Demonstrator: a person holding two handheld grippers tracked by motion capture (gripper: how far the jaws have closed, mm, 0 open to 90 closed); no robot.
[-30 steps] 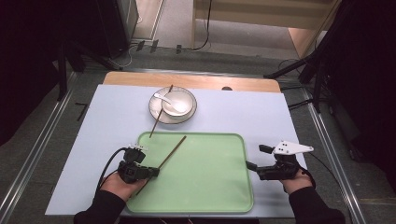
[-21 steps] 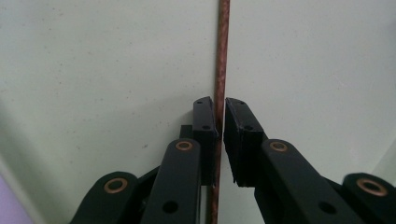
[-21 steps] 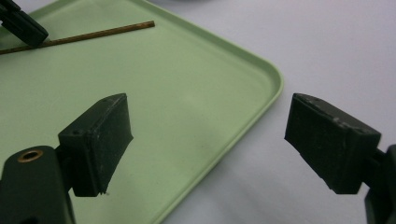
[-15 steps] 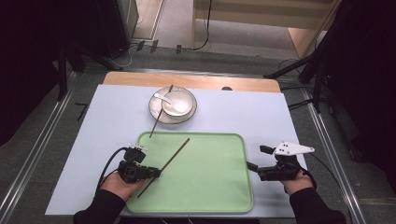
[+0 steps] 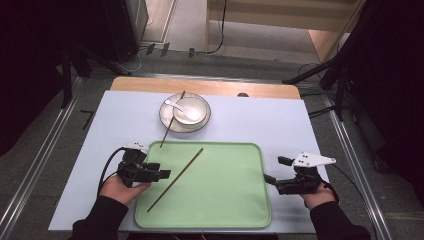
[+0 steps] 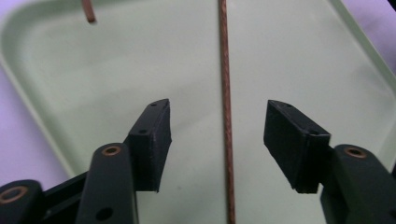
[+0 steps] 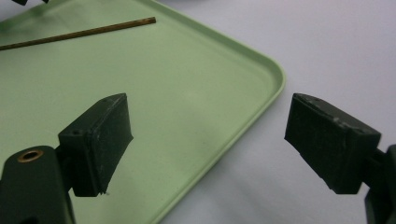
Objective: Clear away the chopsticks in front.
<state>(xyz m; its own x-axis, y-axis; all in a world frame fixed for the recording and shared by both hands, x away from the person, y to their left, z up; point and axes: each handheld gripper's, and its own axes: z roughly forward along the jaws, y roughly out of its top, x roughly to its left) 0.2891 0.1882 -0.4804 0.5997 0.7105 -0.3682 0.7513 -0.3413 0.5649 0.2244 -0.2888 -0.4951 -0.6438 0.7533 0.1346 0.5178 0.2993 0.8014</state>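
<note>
Thin brown wooden chopstick [image 5: 175, 179] now dropped flat on pale-green plastic tray [image 5: 225, 210], left gripper [image 6: 219, 133] jaws wide & empty astride it, right gripper [image 7: 205, 135] also open w/ nothing — I'd back off straight up.

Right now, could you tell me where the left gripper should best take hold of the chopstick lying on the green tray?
Probably mid-shaft, from above. The chopstick lies flat on the green tray, so only its thin sides can be pinched. The left gripper is open with the shaft running between its jaws; lowering and closing across it should do.
</note>
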